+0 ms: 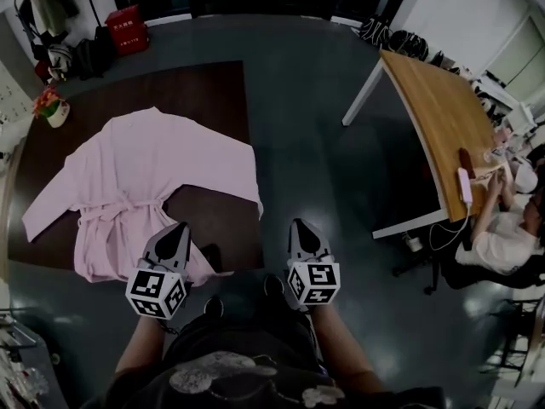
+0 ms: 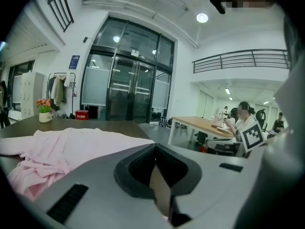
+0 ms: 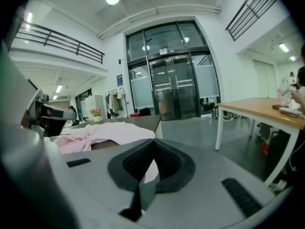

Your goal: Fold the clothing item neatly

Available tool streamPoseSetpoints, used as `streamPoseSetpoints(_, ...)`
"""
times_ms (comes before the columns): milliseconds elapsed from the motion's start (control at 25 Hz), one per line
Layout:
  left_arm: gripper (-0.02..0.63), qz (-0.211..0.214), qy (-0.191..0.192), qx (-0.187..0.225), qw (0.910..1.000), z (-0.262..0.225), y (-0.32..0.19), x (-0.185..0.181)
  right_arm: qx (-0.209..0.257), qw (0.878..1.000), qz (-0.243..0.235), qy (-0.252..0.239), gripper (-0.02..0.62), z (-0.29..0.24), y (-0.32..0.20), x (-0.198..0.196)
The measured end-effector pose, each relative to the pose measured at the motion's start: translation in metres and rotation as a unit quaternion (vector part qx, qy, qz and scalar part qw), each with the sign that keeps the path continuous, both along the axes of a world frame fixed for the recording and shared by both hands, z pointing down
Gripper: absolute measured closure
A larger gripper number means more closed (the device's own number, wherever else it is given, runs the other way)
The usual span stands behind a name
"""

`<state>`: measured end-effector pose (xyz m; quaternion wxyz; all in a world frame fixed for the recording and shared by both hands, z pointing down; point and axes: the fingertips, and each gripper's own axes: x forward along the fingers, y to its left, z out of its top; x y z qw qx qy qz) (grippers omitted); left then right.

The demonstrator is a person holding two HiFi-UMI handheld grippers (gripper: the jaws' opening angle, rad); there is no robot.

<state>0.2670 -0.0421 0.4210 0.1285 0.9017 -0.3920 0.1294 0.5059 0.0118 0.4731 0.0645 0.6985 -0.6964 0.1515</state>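
**Q:** What lies nearest the viewer?
**A:** The two grippers, held side by side and well apart. The left gripper (image 1: 177, 231) has its jaws pressed fully together with nothing between them. The right gripper (image 1: 300, 226) is likewise closed and empty.

**Q:** Over what does each one stand?
**A:** In the head view the left gripper's tip overlaps the near hem of the robe (image 1: 145, 177); whether it touches the cloth cannot be told. The right gripper is over the grey floor (image 1: 324, 126), just beside the bench (image 1: 213, 83).

**Q:** How is the robe arranged?
**A:** It is pink and lies spread out on the dark bench, hem towards the person and collar away. Both sleeves are stretched outward and the belt is tied across the waist. It is unfolded.

**Q:** What stands farther off?
**A:** A pot of flowers (image 1: 51, 107) sits at the bench's far left corner, apart from the robe. To the right, across the floor, is a wooden bench (image 1: 434, 118) with a seated person (image 1: 502, 237) at it. At the far wall are a red box (image 1: 126, 28) and a clothes rack (image 1: 51, 15).
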Motion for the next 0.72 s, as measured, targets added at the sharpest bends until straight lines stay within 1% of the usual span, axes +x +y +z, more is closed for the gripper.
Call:
streamPoseSetpoints(80, 0.595, -0.013, -0.008, -0.004, 0.9999, 0.005, -0.004, 0.018, -0.013, 0.999, -0.029, -0.004, 0.604, 0.014, -0.013, 0.004)
streamPoseSetpoints(200, 0.595, -0.04, -0.019, -0.018, 0.9989, 0.014, -0.006, 0.034, -0.037, 0.996, -0.077, -0.028, 0.604, 0.045, -0.024, 0.0)
streamPoseSetpoints(400, 0.595, -0.1, -0.034, -0.038, 0.9936, 0.031, -0.013, 0.041, -0.096, 0.983, -0.152, -0.049, 0.601, 0.116, -0.036, -0.016)
streamPoseSetpoints(480, 0.595, -0.122, -0.043, -0.044, 0.9906, 0.037, -0.015, 0.042, -0.117, 0.976, -0.171, -0.062, 0.592, 0.138, -0.04, -0.024)
streamPoseSetpoints(560, 0.595, -0.138, -0.051, -0.05, 0.9878, 0.044, -0.015, 0.044, -0.136, 0.97, -0.189, -0.068, 0.553, 0.157, -0.045, -0.032)
streamPoseSetpoints(640, 0.595, -0.15, -0.058, -0.057, 0.9854, 0.051, -0.014, 0.045, -0.148, 0.965, -0.203, -0.075, 0.534, 0.171, -0.05, -0.039)
streamPoseSetpoints(720, 0.595, -0.161, -0.063, -0.062, 0.983, 0.057, -0.014, 0.045, -0.154, 0.961, -0.212, -0.086, 0.528, 0.182, -0.056, -0.044)
